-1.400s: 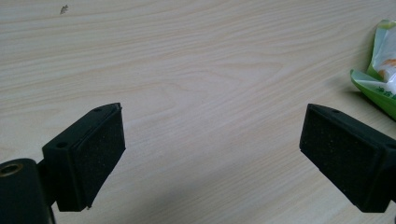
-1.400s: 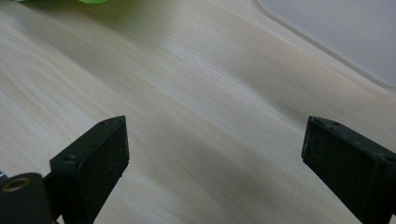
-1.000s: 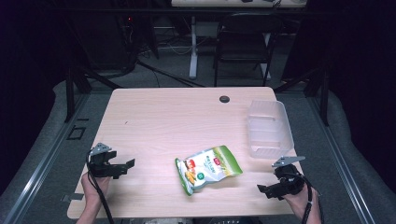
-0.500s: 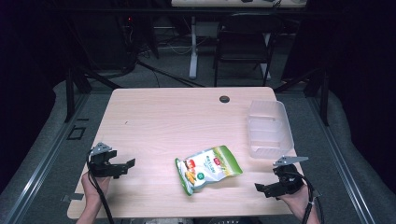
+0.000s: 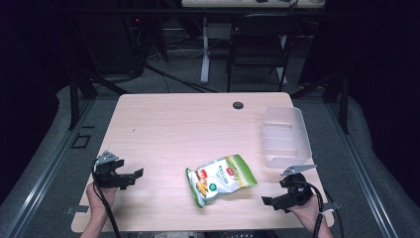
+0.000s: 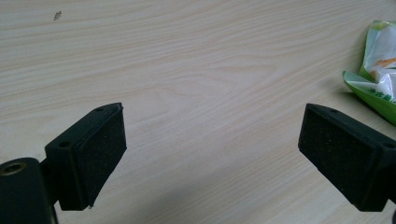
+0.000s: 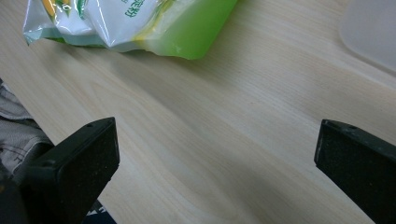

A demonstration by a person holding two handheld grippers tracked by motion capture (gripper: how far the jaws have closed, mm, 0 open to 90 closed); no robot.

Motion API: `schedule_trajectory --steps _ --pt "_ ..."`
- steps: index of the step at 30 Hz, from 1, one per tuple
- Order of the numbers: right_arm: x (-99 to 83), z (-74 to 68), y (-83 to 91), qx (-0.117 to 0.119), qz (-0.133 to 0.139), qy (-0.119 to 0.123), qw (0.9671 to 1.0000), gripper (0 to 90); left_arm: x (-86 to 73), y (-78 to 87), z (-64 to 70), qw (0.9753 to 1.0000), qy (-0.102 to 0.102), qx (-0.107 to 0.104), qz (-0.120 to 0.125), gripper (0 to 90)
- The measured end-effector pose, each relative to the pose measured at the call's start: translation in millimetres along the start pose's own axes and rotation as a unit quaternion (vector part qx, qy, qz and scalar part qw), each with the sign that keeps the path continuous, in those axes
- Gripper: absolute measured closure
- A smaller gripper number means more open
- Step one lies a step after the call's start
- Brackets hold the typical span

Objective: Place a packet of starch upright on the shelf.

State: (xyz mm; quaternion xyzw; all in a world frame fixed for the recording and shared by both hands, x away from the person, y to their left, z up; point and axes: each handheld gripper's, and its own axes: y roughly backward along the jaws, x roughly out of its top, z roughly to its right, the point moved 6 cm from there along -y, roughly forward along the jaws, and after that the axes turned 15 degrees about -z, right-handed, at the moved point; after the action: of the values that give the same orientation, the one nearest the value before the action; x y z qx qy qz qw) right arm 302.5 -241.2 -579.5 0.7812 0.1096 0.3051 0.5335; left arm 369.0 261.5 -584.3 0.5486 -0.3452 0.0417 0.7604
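A green and white snack bag (image 5: 220,178) lies flat near the front middle of the wooden table (image 5: 188,129). My left gripper (image 5: 132,177) rests at the front left, open, jaws empty and aimed toward the bag. Its own view has the bag's corner (image 6: 378,70) at the far right, beyond the gripper (image 6: 212,154). My right gripper (image 5: 270,202) sits at the front right, open and empty, a short way from the bag. In the right gripper view the bag (image 7: 130,23) lies ahead of the wide-apart jaws of the gripper (image 7: 219,172).
A clear plastic bin (image 5: 285,136) stands at the table's right edge, just beyond my right gripper; its corner (image 7: 373,28) is at the top right of the right gripper view. A small black disc (image 5: 238,105) sits near the far edge. Chairs and desk legs stand behind the table.
My right gripper has slid slightly toward the front edge. The left gripper and the bag have stayed put.
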Motion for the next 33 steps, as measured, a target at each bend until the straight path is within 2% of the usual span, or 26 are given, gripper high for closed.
schedule_trajectory --steps 9,21,33 --pt "6.8 -6.4 -2.0 0.007 0.004 0.004 1.0 0.0 0.3 -1.1 0.4 1.0 -0.001 -0.001 -0.003 7.5" --pt "13.7 -12.3 -4.6 0.013 -0.005 0.013 0.9998 0.3 0.7 -0.9 1.1 1.0 -0.002 0.0 -0.001 7.5" --pt "28.0 -19.7 -12.3 0.019 -0.014 0.018 0.9995 1.1 0.5 -0.9 1.4 1.0 -0.003 0.001 -0.007 7.6"
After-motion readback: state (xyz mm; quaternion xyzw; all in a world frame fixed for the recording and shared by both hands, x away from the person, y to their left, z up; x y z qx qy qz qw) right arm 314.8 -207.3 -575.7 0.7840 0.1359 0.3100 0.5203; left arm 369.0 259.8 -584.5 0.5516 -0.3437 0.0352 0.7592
